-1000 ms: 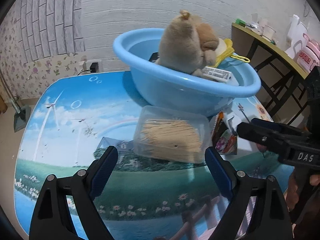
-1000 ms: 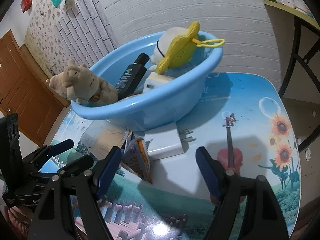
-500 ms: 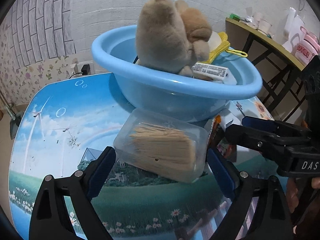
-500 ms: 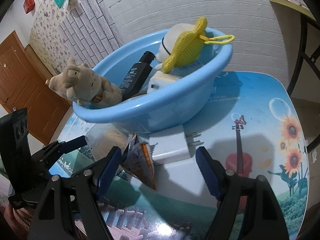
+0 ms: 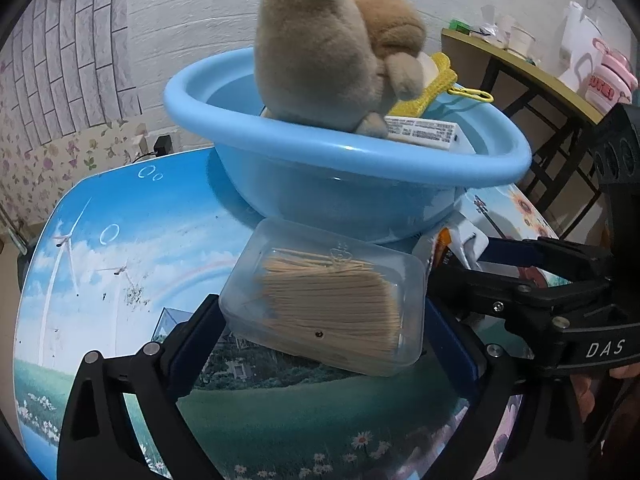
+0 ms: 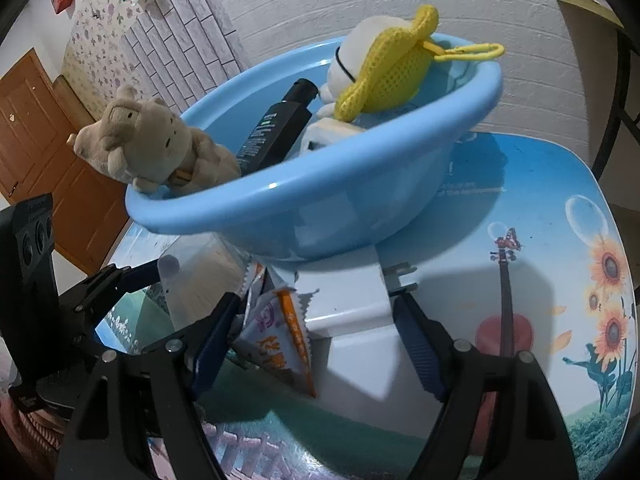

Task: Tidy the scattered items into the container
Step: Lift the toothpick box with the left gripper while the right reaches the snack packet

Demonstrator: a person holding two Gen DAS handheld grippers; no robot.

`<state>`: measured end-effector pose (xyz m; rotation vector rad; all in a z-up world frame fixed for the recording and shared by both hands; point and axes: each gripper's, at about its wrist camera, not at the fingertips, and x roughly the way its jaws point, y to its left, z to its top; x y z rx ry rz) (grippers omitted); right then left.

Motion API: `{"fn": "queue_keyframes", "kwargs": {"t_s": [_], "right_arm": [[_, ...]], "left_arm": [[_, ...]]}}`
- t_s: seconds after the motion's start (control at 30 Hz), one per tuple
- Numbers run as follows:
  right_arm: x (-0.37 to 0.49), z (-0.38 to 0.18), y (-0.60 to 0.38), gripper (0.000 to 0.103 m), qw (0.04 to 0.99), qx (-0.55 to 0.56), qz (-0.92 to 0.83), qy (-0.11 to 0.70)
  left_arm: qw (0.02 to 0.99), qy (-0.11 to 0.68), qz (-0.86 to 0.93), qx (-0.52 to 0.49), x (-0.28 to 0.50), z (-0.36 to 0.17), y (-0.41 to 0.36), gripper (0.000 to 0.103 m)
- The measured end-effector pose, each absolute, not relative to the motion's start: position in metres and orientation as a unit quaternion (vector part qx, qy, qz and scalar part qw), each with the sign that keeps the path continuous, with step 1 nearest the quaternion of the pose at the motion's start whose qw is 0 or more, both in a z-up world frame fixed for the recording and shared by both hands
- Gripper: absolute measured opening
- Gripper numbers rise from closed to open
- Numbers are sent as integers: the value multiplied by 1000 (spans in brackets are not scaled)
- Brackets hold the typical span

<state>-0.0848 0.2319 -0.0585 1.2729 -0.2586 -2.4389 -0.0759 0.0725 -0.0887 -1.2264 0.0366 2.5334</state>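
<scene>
Straddling the clear toothpick box (image 5: 324, 300), the left gripper (image 5: 320, 344) has its jaws very wide and opening; the box sits between them, left pad looks just at the box's corner, contact cannot be told. Box lies on the counter (image 5: 120, 248) at 6 o'clock of the blue basin (image 5: 360, 184), just beside its wall, packed with toothpicks, lid on.

Right gripper (image 6: 316, 340) jaws fairly wide, either side of the white charger (image 6: 352, 300) and the snack packet (image 6: 280, 340); pads not seen pressing either, nothing lifted. Charger rests on the counter at 6 o'clock of the basin (image 6: 360, 200), prongs pointing to 3 o'clock, packet touching its 9 o'clock side.

Basin already holds a beige plush (image 6: 156, 148) leaning over the rim at 9 o'clock, a black tube (image 6: 276, 128) upright-tilted, a white box (image 5: 424, 134), a white plush with yellow mesh pouch (image 6: 384, 72) at 12 o'clock.
</scene>
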Motion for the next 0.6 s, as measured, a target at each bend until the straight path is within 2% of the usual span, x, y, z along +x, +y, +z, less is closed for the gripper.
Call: {"fn": "queue_keyframes", "kwargs": {"t_s": [0.3,0.6], "right_arm": [[-69,-55,226,75,199,458,-863,-76],[-47,-51,209,74,210,463,-859,-60]], "left_arm": [[166,16,886,-433,-60,-86,69,97],[158,20,886,-436,-32,-85,62,97]]}}
